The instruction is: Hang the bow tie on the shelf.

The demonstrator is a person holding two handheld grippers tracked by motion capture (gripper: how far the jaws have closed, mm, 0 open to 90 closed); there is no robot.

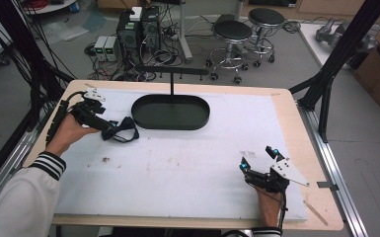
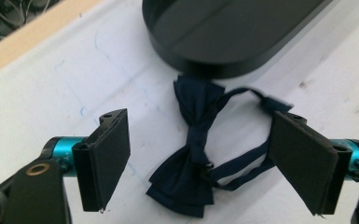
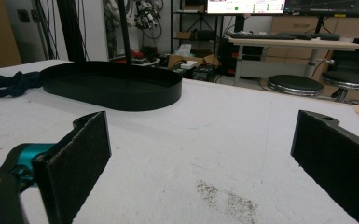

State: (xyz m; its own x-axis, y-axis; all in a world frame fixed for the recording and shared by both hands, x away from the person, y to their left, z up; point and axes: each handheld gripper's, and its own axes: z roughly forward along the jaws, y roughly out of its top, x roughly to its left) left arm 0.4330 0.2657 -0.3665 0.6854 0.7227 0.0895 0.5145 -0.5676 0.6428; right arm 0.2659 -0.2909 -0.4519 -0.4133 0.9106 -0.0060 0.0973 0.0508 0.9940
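Wide-open left fingers (image 2: 105, 158) hold nothing; the bow tie (image 2: 191, 163) lies between them, long side toward twelve o'clock. Right gripper (image 1: 259, 160) waits open, far off.

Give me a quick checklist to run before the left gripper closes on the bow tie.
1. Left gripper open: ok, jaws spread wide.
2. Bow tie between the jaws: ok, its knot sits about midway in the left gripper view.
3. Strap clear of the pads: not ok, the loop runs up to the jaw at the right of that view.
4. Bow tie clear of the black oval tray: cannot tell, its upper wing reaches the tray's rim.
5. Right gripper out of the way: ok, open and far off near the table's near edge.
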